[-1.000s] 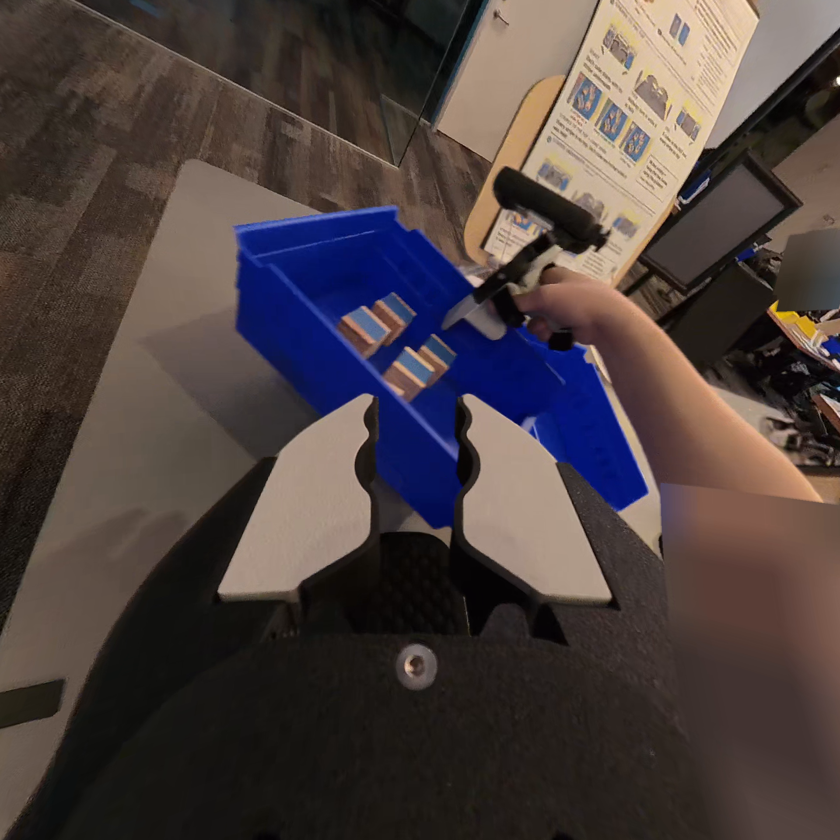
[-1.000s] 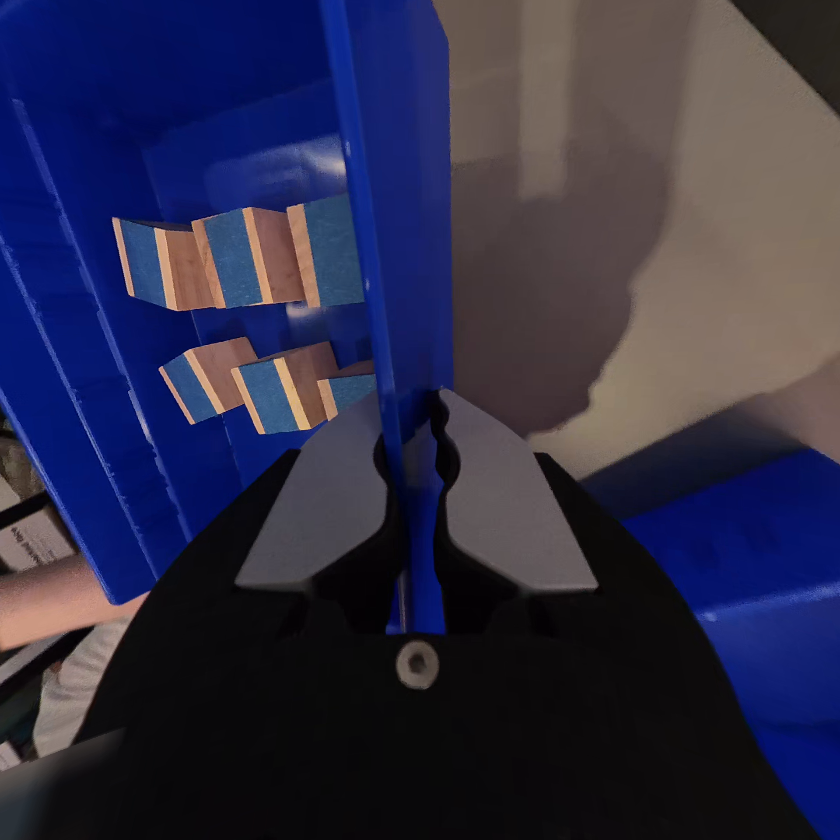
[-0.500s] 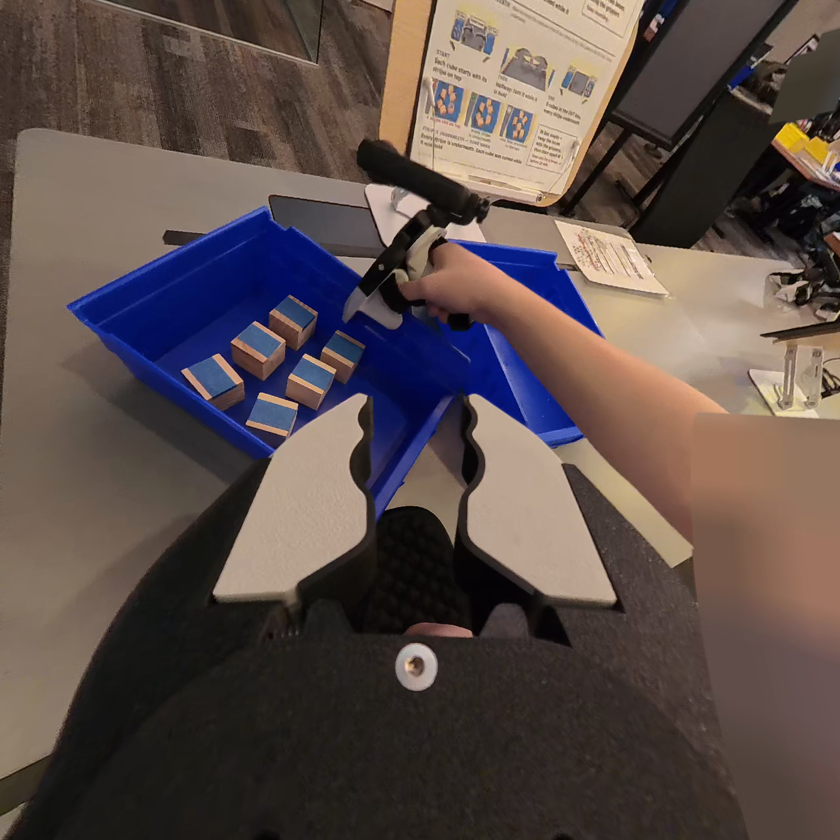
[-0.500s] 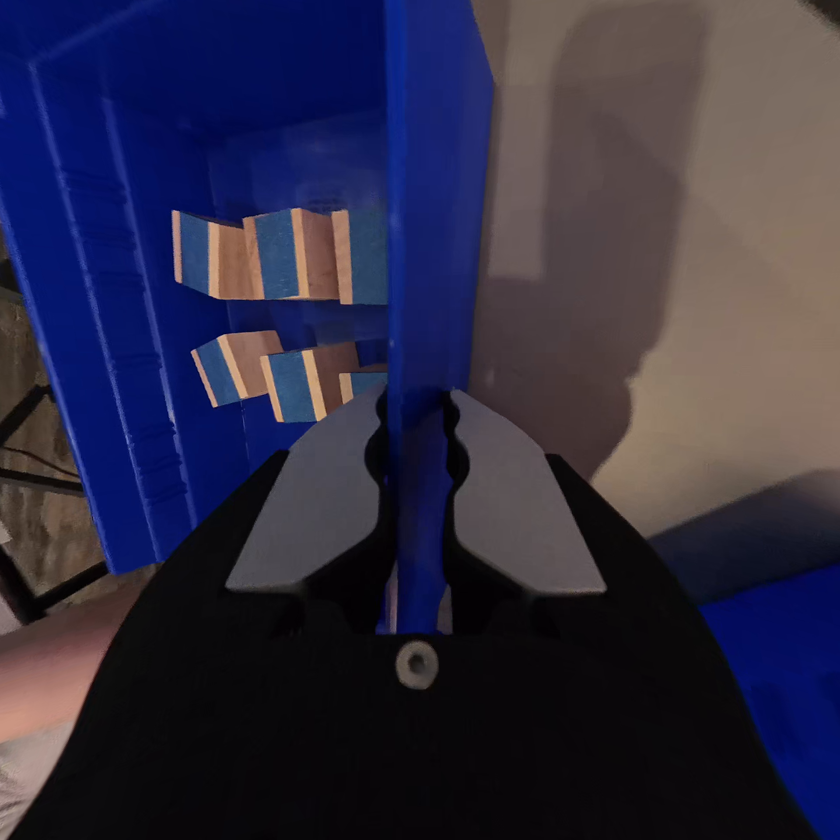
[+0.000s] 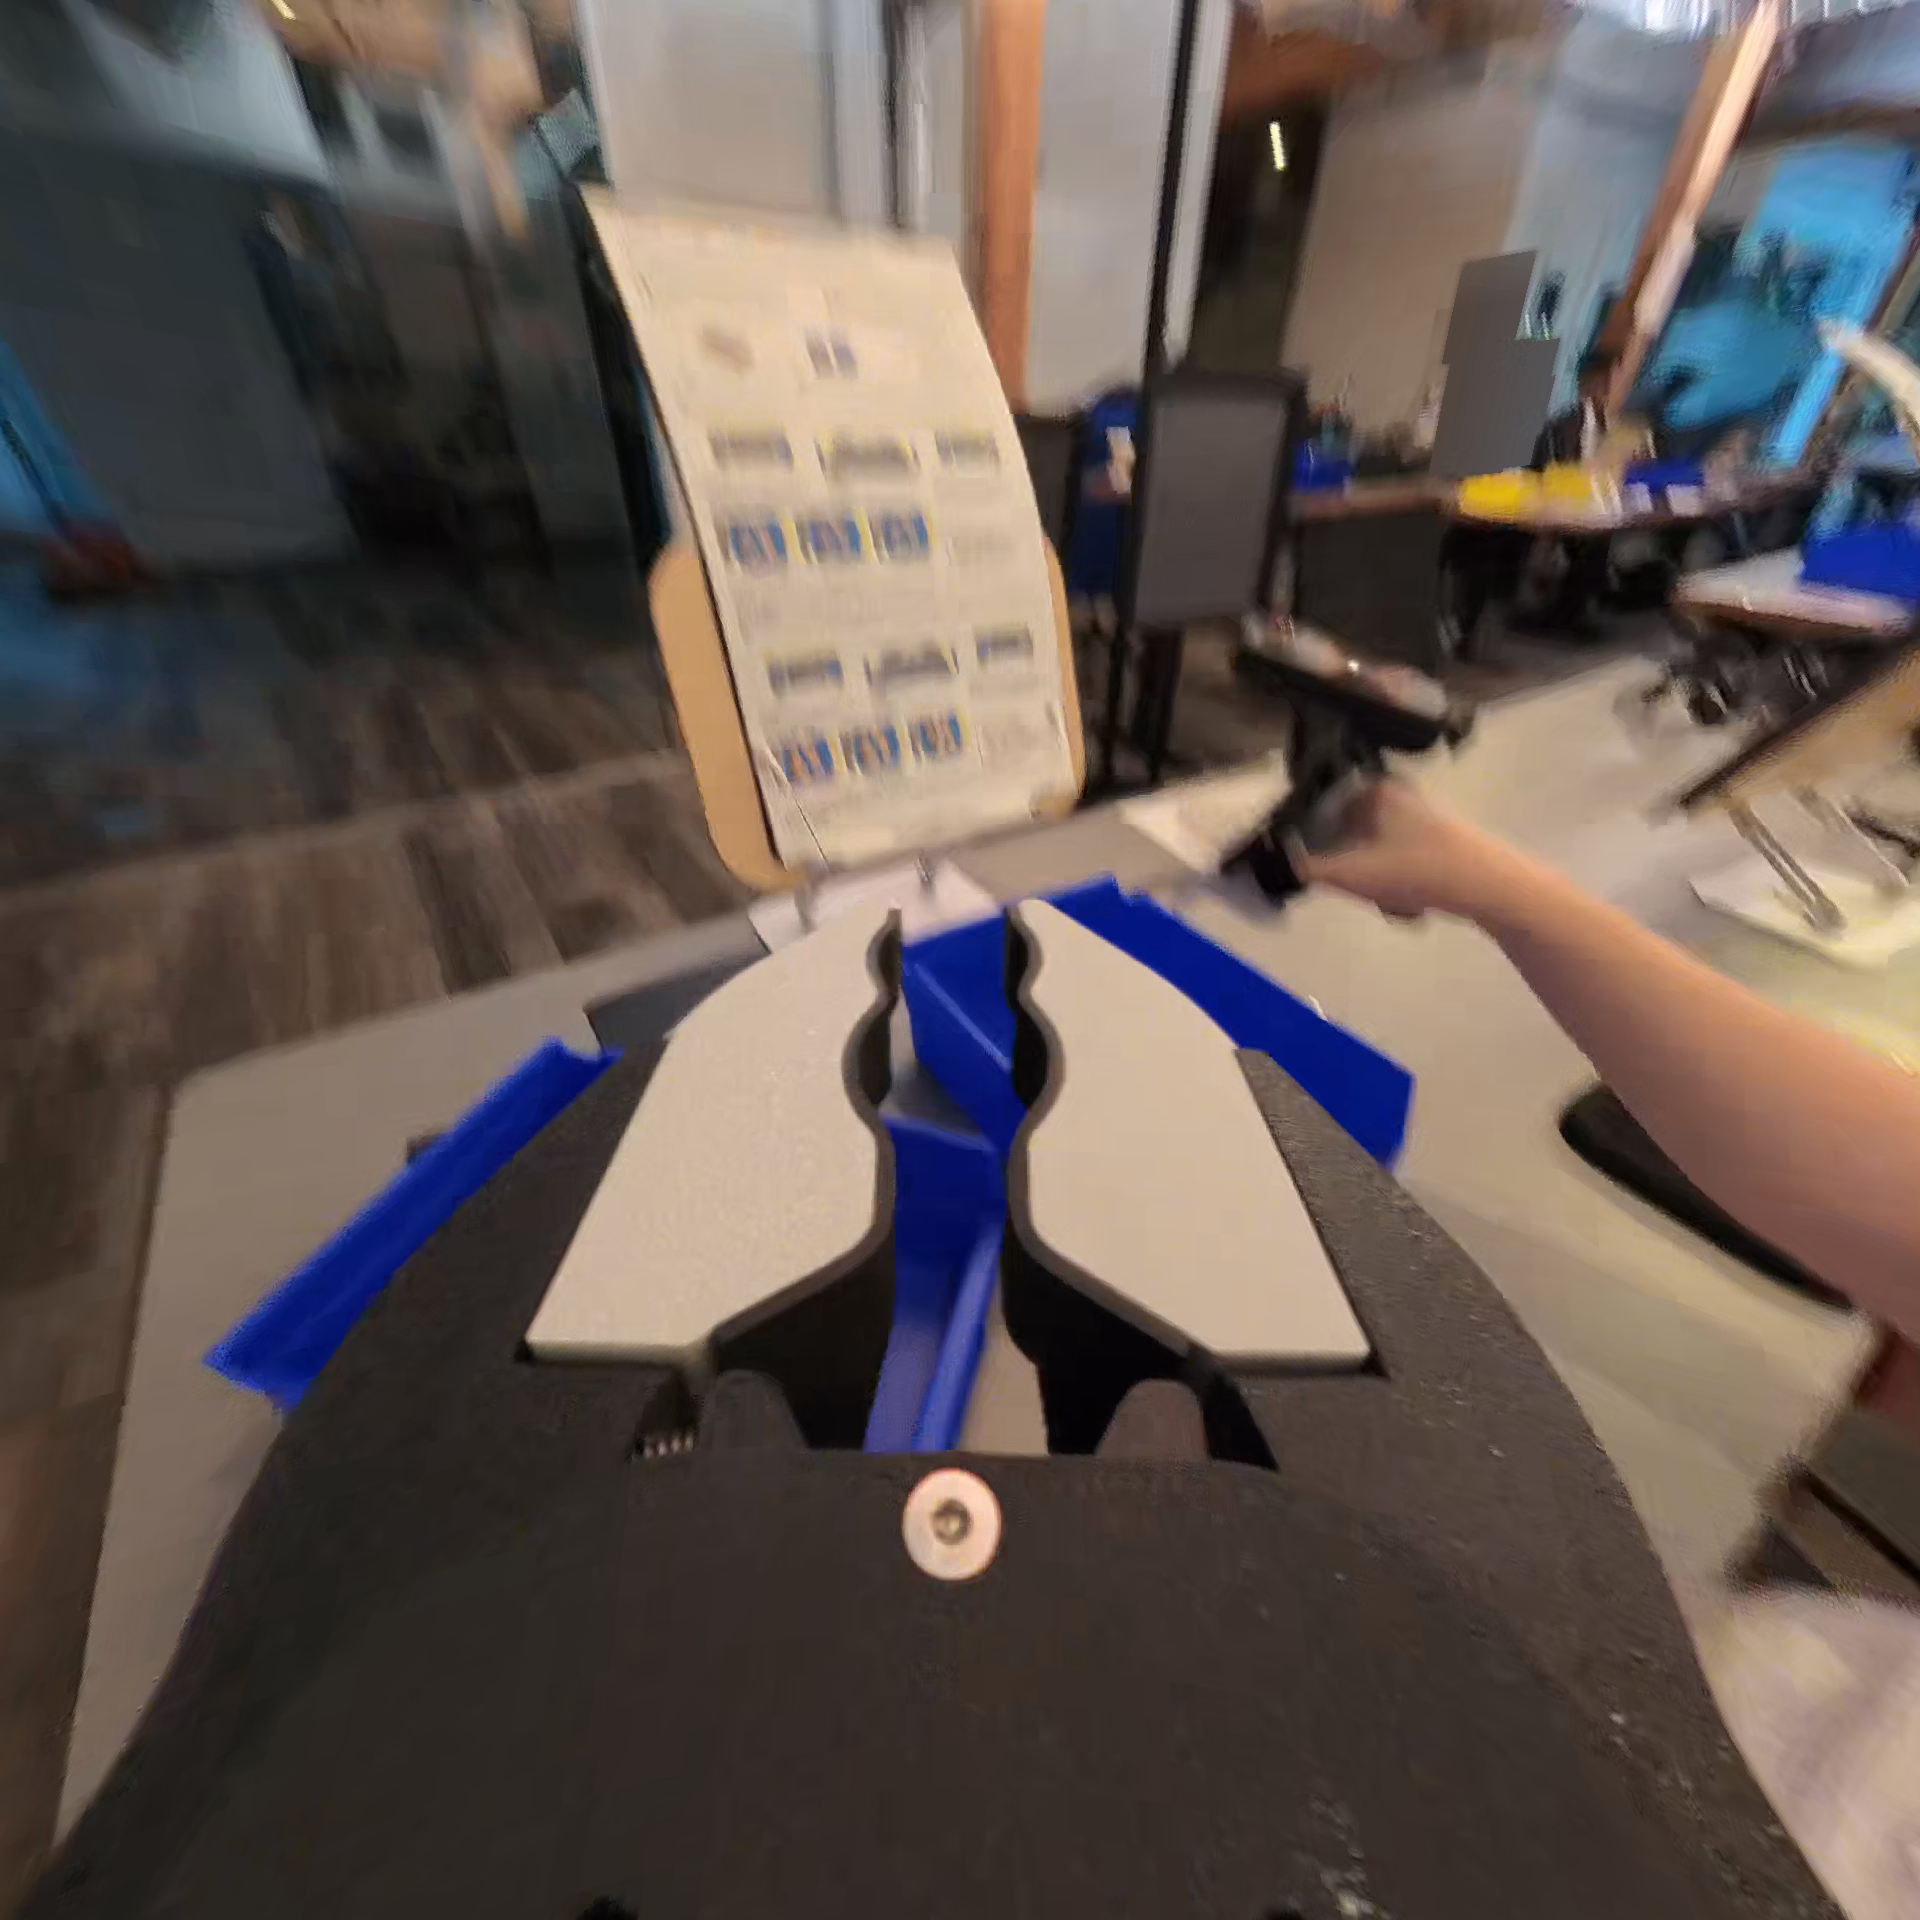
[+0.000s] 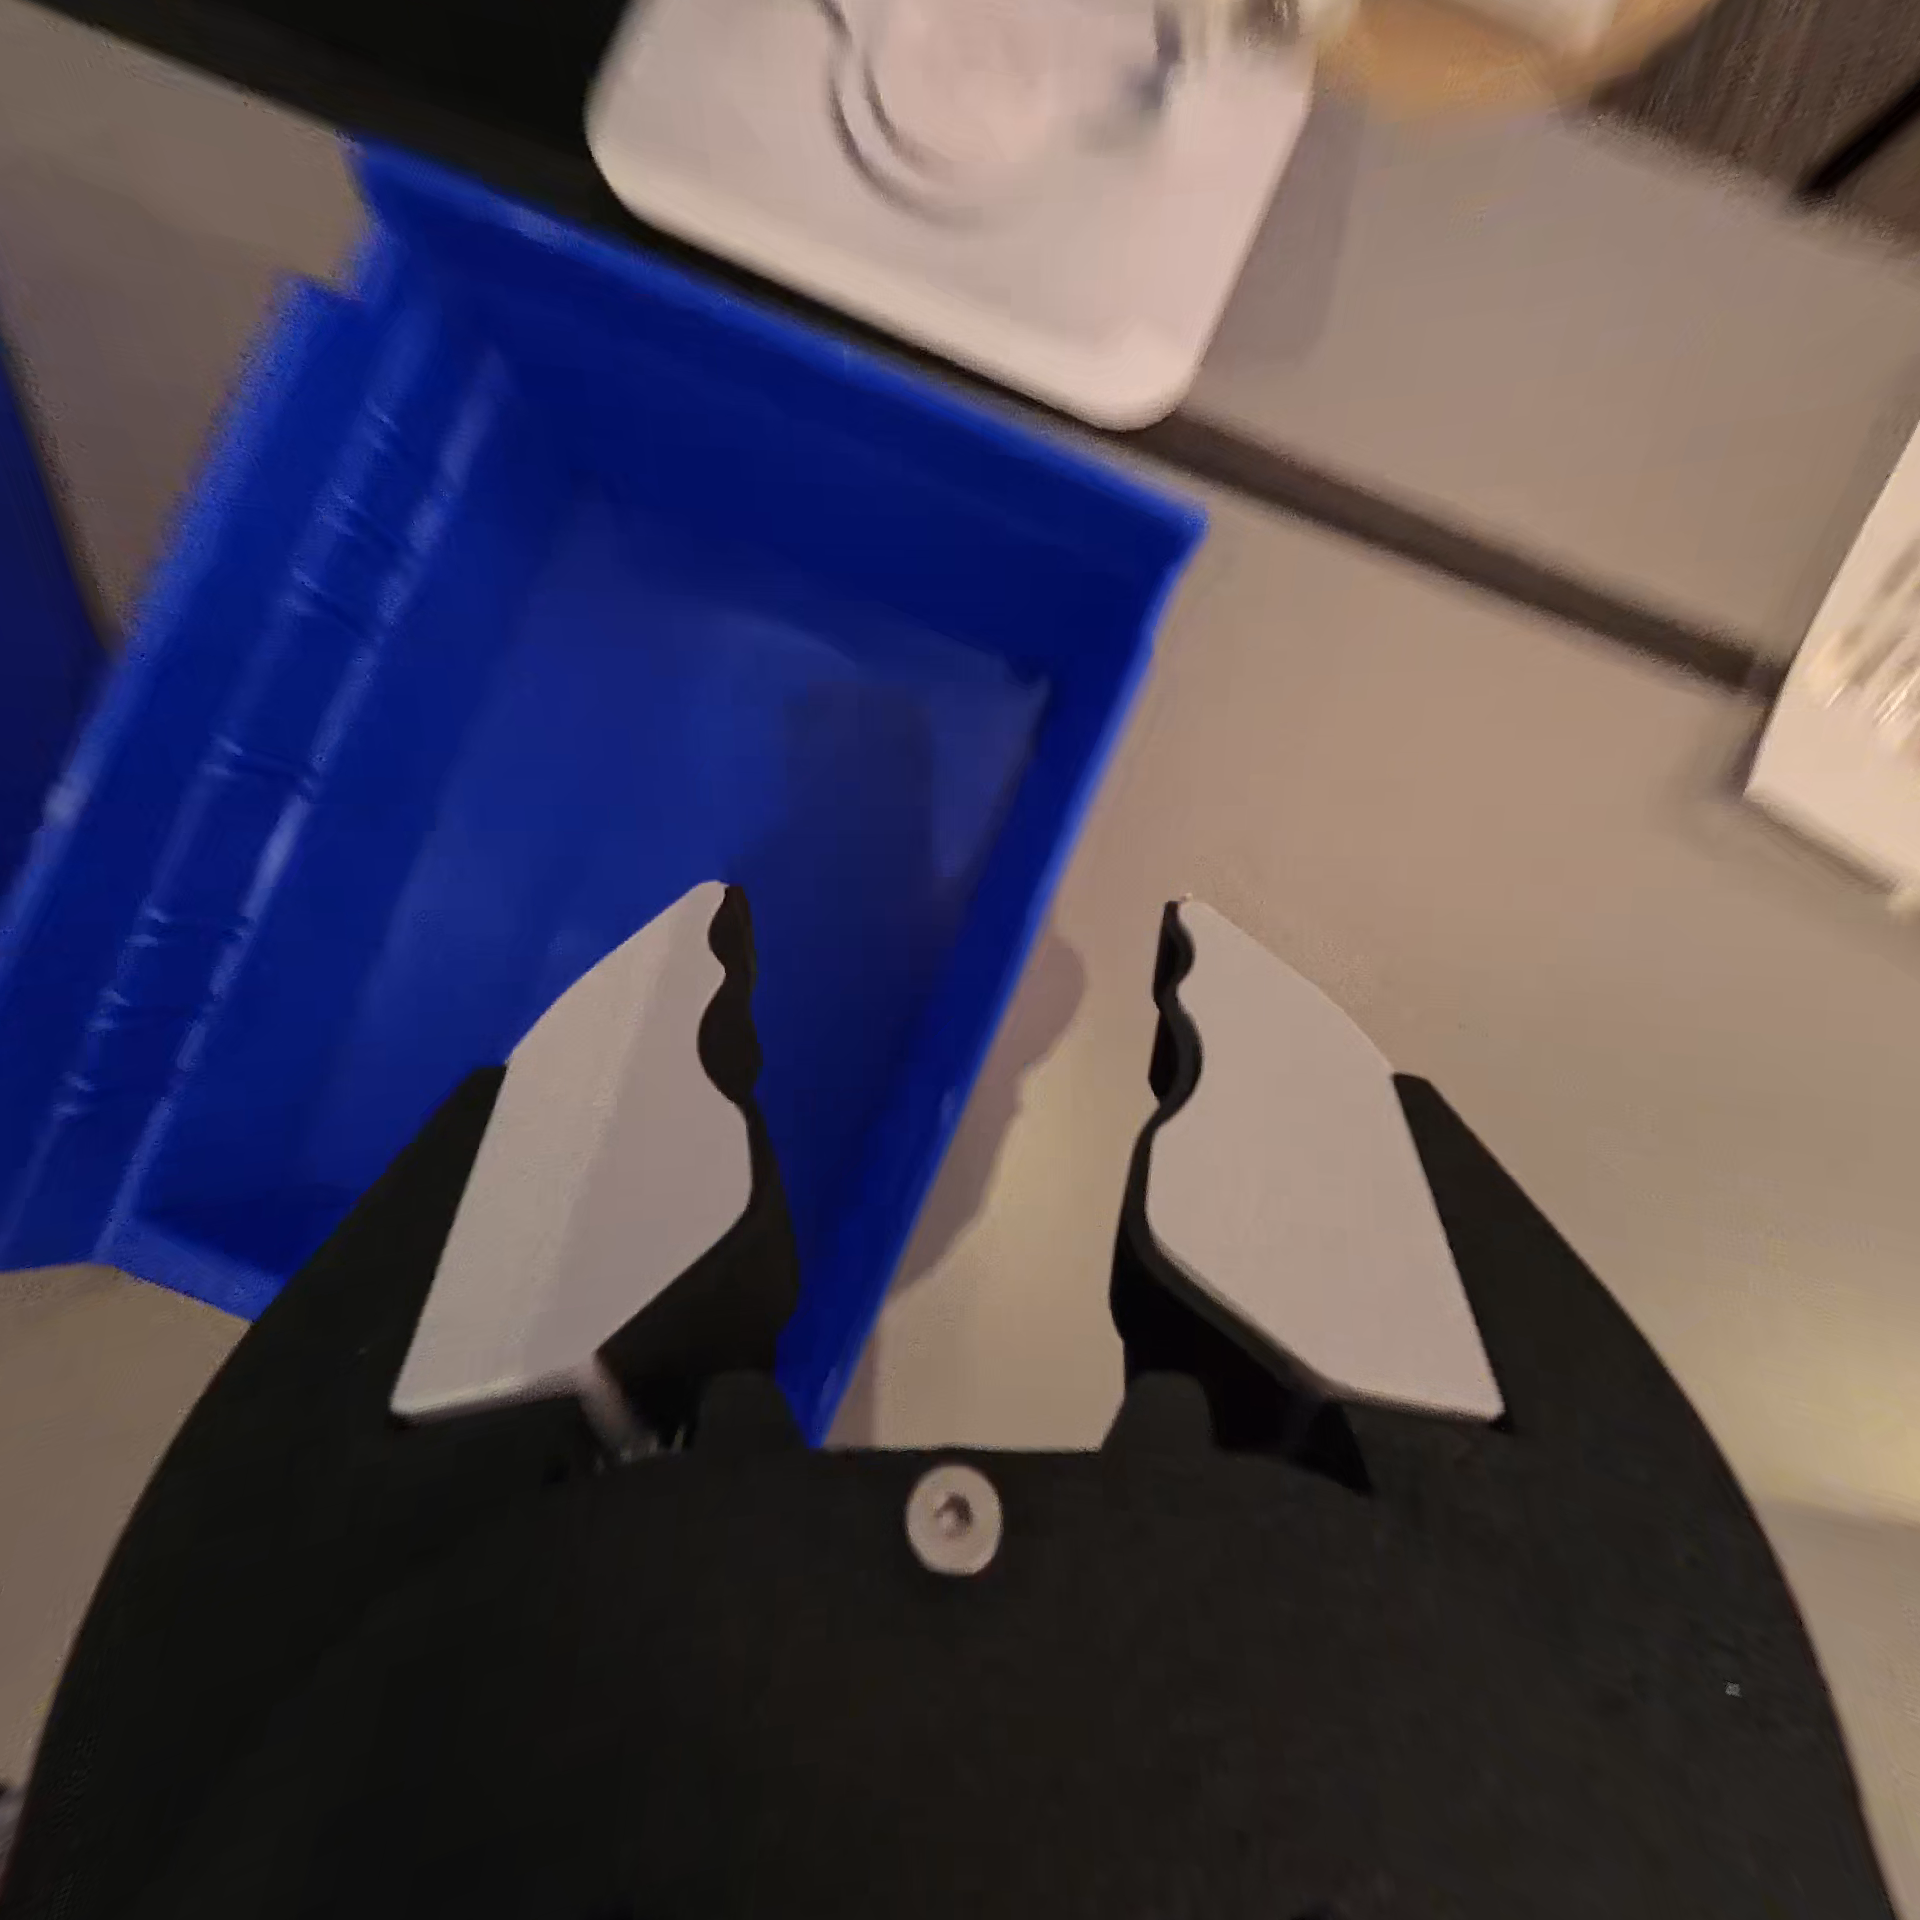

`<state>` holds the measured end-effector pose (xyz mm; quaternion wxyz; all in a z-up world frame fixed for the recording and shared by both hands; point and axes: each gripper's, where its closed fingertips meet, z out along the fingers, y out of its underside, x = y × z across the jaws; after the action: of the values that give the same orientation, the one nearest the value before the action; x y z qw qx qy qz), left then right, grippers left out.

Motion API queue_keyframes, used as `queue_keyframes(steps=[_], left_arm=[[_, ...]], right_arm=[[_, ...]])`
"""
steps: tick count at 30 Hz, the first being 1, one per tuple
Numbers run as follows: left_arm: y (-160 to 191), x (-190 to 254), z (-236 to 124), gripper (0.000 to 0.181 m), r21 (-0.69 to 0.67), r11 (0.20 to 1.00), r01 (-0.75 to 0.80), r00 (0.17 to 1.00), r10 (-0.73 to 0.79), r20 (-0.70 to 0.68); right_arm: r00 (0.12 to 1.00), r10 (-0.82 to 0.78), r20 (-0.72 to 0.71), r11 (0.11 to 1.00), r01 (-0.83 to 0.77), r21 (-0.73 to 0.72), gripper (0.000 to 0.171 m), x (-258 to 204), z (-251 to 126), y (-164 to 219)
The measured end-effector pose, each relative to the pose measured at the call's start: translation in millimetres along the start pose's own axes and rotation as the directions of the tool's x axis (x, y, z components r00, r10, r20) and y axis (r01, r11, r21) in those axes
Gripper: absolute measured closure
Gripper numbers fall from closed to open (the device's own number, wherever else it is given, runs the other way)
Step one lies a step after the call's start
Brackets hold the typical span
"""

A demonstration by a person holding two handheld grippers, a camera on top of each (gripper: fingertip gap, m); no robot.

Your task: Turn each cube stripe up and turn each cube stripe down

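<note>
No cubes show in either view now. My left gripper [image 5: 951, 920] hangs low over two blue bins, its jaws close together with only a narrow slit and nothing held. The left bin [image 5: 416, 1195] is mostly hidden under it. The right bin [image 5: 1247, 1018] lies beyond. My right gripper [image 6: 951, 899] is wide open and empty above the right wall of the empty right bin [image 6: 623, 779]. A hand [image 5: 1392, 862] holds it at the right of the left wrist view. A sliver of the left bin [image 6: 31, 623] shows at the left edge.
A curved instruction board [image 5: 852, 582] stands behind the bins, and its white base [image 6: 935, 208] is just beyond the right bin. The grey table [image 6: 1351, 727] extends to the right. A white object [image 6: 1860, 727] lies at the right edge. Both views are blurred.
My right gripper let go of the left bin's wall, opened wide and moved right over the empty bin. My left gripper dropped low and tilted up, so the cubes left its view.
</note>
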<state>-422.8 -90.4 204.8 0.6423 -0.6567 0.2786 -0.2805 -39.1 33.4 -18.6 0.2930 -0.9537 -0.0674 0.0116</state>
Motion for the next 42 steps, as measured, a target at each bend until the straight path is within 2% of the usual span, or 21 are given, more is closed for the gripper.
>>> queue_keyframes(steps=[1, 2, 5, 7, 9, 13, 19, 25, 29, 33, 38, 42], left_arm=[[-7.3, 1.3, 0.0, 0.172, 0.072, 0.997, -0.013, 0.999, 0.010, 0.038], [-9.3, 4.5, 1.7, 0.178, 0.088, 0.996, -0.031, 0.998, 0.026, 0.055], [6.7, 15.9, 16.8, 0.178, -0.033, 0.999, -0.037, 0.999, 0.038, 0.035], [16.1, 26.0, 30.5, 0.173, -0.103, 0.992, -0.068, 0.998, 0.066, -0.022], [19.6, 31.8, 46.4, 0.180, -0.129, 0.987, -0.092, 0.995, 0.085, -0.056], [29.5, 48.8, 77.1, 0.181, -0.179, 0.978, -0.104, 0.986, 0.077, -0.149], [43.1, 68.0, 103.9, 0.181, -0.233, 0.960, -0.157, 0.971, 0.108, -0.211], [48.2, 68.8, 116.5, 0.181, -0.248, 0.954, -0.170, 0.965, 0.110, -0.238], [57.1, 49.6, 124.0, 0.181, -0.301, 0.943, -0.140, 0.978, 0.085, -0.189], [66.3, 11.2, 122.2, 0.181, -0.357, 0.931, -0.071, 0.997, 0.052, -0.063], [81.7, -38.5, 105.1, 0.178, -0.421, 0.906, 0.040, 0.993, 0.009, 0.115], [101.8, -86.9, 75.3, 0.172, -0.482, 0.863, 0.151, 0.951, 0.005, 0.308]], right_arm=[[1.000, 0.028, 0.004, 0.998, -0.028, -0.052, 0.096, 7.8, 9.3, 17.5], [0.999, 0.039, -0.005, 0.995, -0.039, -0.094, 0.096, 13.6, 19.2, 32.3], [0.999, 0.026, 0.018, 0.983, -0.022, -0.183, 0.095, 7.6, 48.0, 59.3], [0.998, -0.041, 0.043, 0.960, 0.051, -0.274, 0.122, 0.9, 61.9, 74.0], [0.997, -0.037, 0.065, 0.940, 0.057, -0.336, 0.136, -1.4, 66.7, 78.9], [0.995, 0.017, 0.098, 0.944, 0.016, -0.330, 0.163, 24.9, 72.3, 70.6], [0.993, 0.092, 0.080, 0.932, -0.058, -0.357, 0.165, 120.5, 62.3, 89.2], [0.985, 0.170, -0.007, 0.916, -0.161, -0.367, 0.164, 236.1, 31.9, 139.9], [0.961, 0.269, -0.068, 0.898, -0.276, -0.342, 0.164, 295.8, 10.7, 174.6], [0.938, 0.331, -0.100, 0.883, -0.346, -0.317, 0.165, 333.5, -5.1, 200.2], [0.941, 0.325, -0.093, 0.897, -0.337, -0.284, 0.164, 348.4, -11.1, 210.0], [0.961, 0.255, -0.112, 0.926, -0.276, -0.258, 0.160, 350.2, -11.1, 209.4]])
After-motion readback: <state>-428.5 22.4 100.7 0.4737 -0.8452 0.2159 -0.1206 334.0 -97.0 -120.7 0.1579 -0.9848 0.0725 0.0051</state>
